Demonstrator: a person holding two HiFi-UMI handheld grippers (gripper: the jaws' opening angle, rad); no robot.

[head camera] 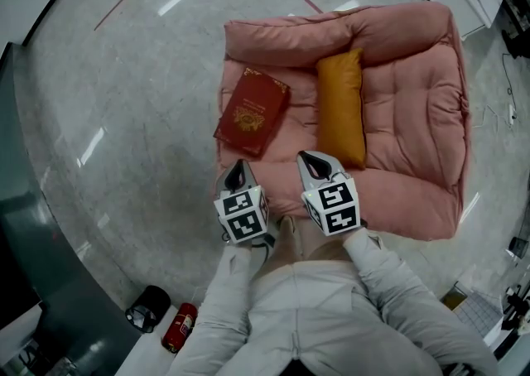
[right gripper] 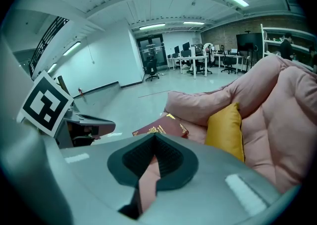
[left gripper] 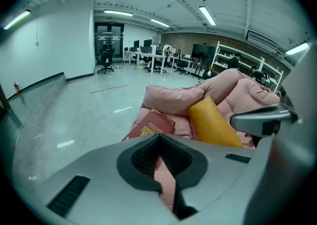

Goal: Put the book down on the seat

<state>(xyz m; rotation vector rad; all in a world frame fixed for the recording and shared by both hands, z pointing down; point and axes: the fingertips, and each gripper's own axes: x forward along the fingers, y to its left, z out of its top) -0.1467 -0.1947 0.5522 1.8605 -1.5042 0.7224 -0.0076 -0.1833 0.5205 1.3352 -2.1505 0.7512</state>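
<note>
Polished grey floor (head camera: 124, 159) of a wide, strip-lit office hall, with a pink padded seat (head camera: 414, 142) set low on it.

Head view: dark red book (head camera: 252, 111) lying flat on the seat's left part, close to the left rim and just beside a yellow cushion (head camera: 341, 108). Left gripper (head camera: 237, 174) and right gripper (head camera: 319, 167) side by side near the seat's front edge, apart from the book.

Left gripper view: jaws brought fully together, nothing between them. Book (left gripper: 148, 126) ahead and clear of the tips, cushion (left gripper: 213, 122) to its right, desks and chairs far behind.

Right gripper view: jaws likewise closed and empty. Book (right gripper: 161, 127) resting against the pink padding (right gripper: 277, 105), gilt cover up.

By the look of it, placing done, or all but done. To finish well: draw both grippers straight back and up, away from the book's near corner. Worth checking that the cover sits wholly on the padding, not tipping over the left rim. If not, nudge it inward with closed tips, not by a fresh grip.
</note>
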